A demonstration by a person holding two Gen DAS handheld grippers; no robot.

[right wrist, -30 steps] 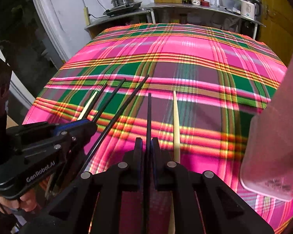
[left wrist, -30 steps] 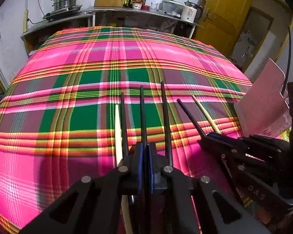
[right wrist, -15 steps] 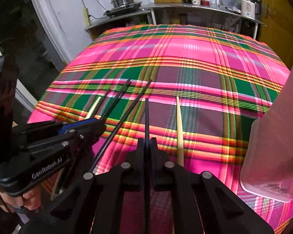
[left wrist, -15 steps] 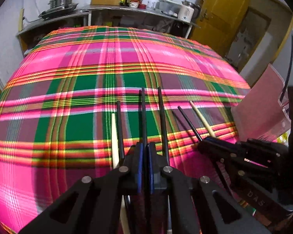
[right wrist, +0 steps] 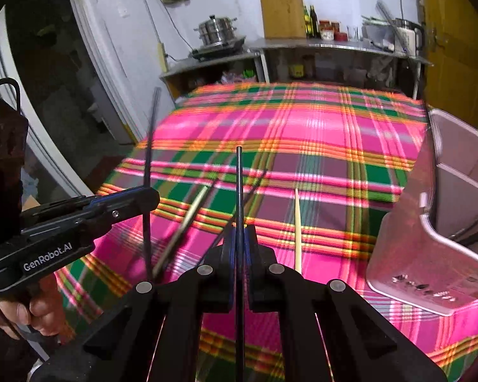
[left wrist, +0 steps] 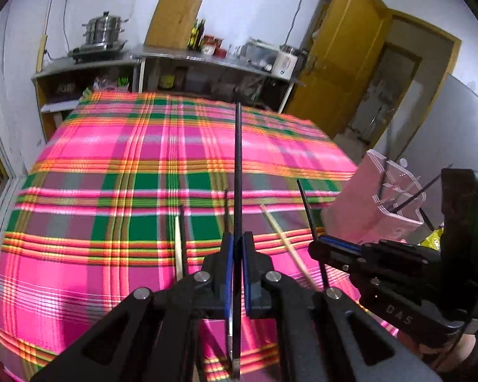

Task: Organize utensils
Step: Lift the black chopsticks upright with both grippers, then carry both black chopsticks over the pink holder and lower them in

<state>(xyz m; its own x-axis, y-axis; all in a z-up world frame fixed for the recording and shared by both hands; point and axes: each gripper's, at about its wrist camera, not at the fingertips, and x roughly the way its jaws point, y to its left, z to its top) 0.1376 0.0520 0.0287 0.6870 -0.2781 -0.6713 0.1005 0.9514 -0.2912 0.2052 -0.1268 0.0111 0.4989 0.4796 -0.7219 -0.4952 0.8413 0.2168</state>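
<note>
My left gripper (left wrist: 236, 245) is shut on a black chopstick (left wrist: 238, 165) and holds it above the plaid tablecloth (left wrist: 111, 165). My right gripper (right wrist: 239, 238) is shut on another black chopstick (right wrist: 239, 184), also lifted; it shows in the left wrist view (left wrist: 326, 243) at right. On the cloth lie a wooden chopstick (right wrist: 297, 222), a second wooden one (left wrist: 177, 248) and black ones (left wrist: 182, 238). A pink compartmented utensil holder (right wrist: 430, 254) stands at the right with black sticks inside.
The left gripper (right wrist: 143, 197) appears in the right wrist view at left, held by a hand. A shelf counter with a steamer pot (left wrist: 103, 31), bottles and a kettle (left wrist: 286, 62) stands beyond the table. A yellow door (left wrist: 344, 73) is at the back right.
Both grippers have risen and tilted up, lifting their black chopsticks off the cloth. The pink holder now shows its open top.
</note>
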